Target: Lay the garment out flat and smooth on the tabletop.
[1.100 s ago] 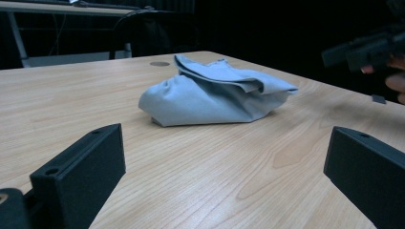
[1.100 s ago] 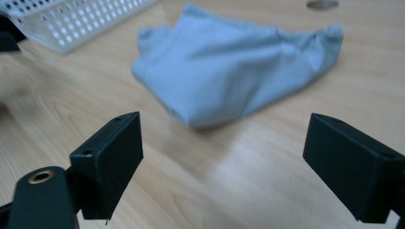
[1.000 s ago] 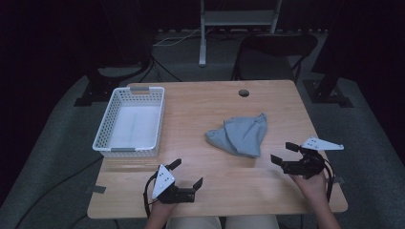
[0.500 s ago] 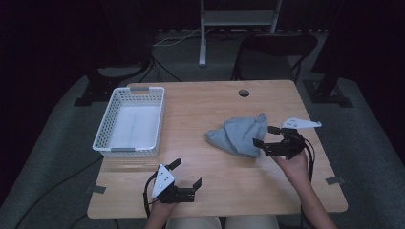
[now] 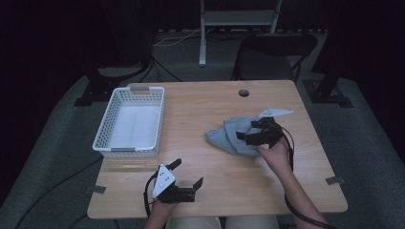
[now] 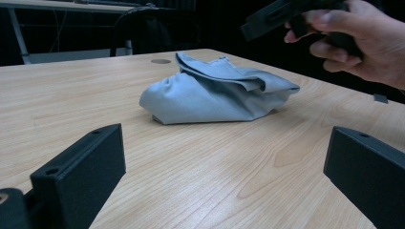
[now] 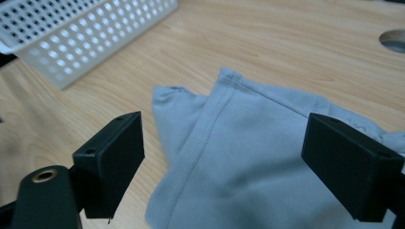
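Observation:
A crumpled grey-blue cloth [image 5: 231,136] lies on the wooden table [image 5: 200,109], right of its middle. My right gripper [image 5: 252,130] hovers over the cloth's right part, open, jaws spread wide with nothing between them. In the right gripper view the cloth [image 7: 248,157] lies just below the gripper [image 7: 239,157]. My left gripper [image 5: 187,173] rests near the table's front edge, open and holding nothing. From the left gripper view the cloth [image 6: 215,90] sits a short way ahead of the gripper [image 6: 224,176], and the person's right hand [image 6: 358,38] is above it.
A white perforated basket [image 5: 130,121] stands at the table's left, seen also as the basket [image 7: 71,28] in the right gripper view. A round cable hole [image 5: 244,92] is near the far edge. A chair [image 5: 274,50] and a stand are beyond the table.
My right gripper has moved from the table's right edge leftward and forward to above the cloth. The left gripper has stayed in place.

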Motion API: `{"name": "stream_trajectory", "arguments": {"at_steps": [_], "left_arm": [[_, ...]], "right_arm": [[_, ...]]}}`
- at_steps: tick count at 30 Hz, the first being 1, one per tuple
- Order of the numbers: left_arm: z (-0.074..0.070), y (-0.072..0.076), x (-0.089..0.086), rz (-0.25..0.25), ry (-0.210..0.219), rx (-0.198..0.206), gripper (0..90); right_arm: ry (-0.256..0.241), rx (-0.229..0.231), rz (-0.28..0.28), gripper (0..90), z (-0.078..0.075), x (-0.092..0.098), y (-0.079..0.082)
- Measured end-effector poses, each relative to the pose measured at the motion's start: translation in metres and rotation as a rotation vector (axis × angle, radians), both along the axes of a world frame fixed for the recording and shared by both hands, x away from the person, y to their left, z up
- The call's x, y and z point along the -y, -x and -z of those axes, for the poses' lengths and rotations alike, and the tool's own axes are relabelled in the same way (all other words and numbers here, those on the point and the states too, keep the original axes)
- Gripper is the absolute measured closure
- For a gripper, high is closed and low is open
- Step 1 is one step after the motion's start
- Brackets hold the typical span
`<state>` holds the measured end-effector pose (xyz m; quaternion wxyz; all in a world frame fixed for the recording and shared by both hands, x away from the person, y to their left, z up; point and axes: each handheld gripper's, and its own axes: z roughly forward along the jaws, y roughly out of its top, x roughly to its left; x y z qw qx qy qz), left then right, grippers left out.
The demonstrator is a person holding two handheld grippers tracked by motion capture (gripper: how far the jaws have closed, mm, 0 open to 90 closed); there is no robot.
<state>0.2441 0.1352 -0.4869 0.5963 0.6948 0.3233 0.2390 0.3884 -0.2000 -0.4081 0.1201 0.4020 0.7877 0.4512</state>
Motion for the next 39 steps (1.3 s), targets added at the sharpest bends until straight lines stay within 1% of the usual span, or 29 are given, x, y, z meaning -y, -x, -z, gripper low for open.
{"name": "stream_trajectory", "arguments": {"at_steps": [4,8,12,14,16,17,19,20,24,25,26,27,31,34,37,39], "left_arm": [[0.0,0.0,0.0,0.002,0.002,-0.002,1.4],[0.0,0.0,0.0,0.003,0.003,-0.003,1.5],[0.0,0.0,-0.001,-0.002,0.007,-0.004,1.5],[0.0,0.0,-0.001,-0.004,0.008,-0.004,1.5],[0.0,0.0,-0.001,-0.004,0.007,-0.006,1.5],[0.0,0.0,-0.001,-0.005,0.007,-0.007,1.5],[0.0,0.0,-0.001,-0.005,0.007,-0.007,1.5],[0.0,0.0,-0.001,-0.005,0.007,-0.006,1.5],[0.0,0.0,-0.001,-0.008,0.006,-0.009,1.5],[0.0,0.0,-0.001,-0.008,0.006,-0.009,1.6],[0.0,-0.001,-0.001,-0.008,0.006,-0.01,1.6],[0.0,-0.001,-0.001,-0.009,0.006,-0.009,1.6],[0.0,-0.001,-0.001,-0.009,0.006,-0.011,1.6],[0.0,-0.001,-0.001,-0.01,0.011,-0.015,1.7],[0.0,-0.001,-0.001,-0.007,0.014,-0.021,1.7],[0.0,-0.001,-0.001,-0.007,0.016,-0.022,1.7]], "right_arm": [[0.033,-0.032,-0.008,14.0,0.004,-0.01,-0.01],[0.052,-0.064,-0.032,14.9,0.011,-0.021,-0.017],[0.085,-0.092,-0.042,15.1,0.022,-0.031,-0.023],[0.094,-0.102,-0.034,17.4,0.027,-0.034,-0.025],[0.138,-0.113,-0.026,17.6,0.034,-0.038,-0.026],[0.14,-0.115,-0.026,19.7,0.036,-0.039,-0.027],[0.154,-0.12,-0.007,22.6,0.039,-0.04,-0.028],[0.147,-0.126,-0.004,23.9,0.039,-0.04,-0.029],[0.175,-0.131,0.027,35.5,0.04,-0.04,-0.03],[0.175,-0.131,0.027,35.5,0.04,-0.04,-0.03],[0.177,-0.131,0.042,39.9,0.04,-0.039,-0.03],[0.168,-0.139,0.056,43.8,0.04,-0.037,-0.031],[0.145,-0.144,0.092,57.1,0.041,-0.031,-0.032],[0.152,-0.136,0.094,68.4,0.04,-0.029,-0.032],[0.148,-0.126,0.097,71.1,0.038,-0.027,-0.032],[0.127,-0.113,0.113,72.9,0.033,-0.022,-0.029]]}}
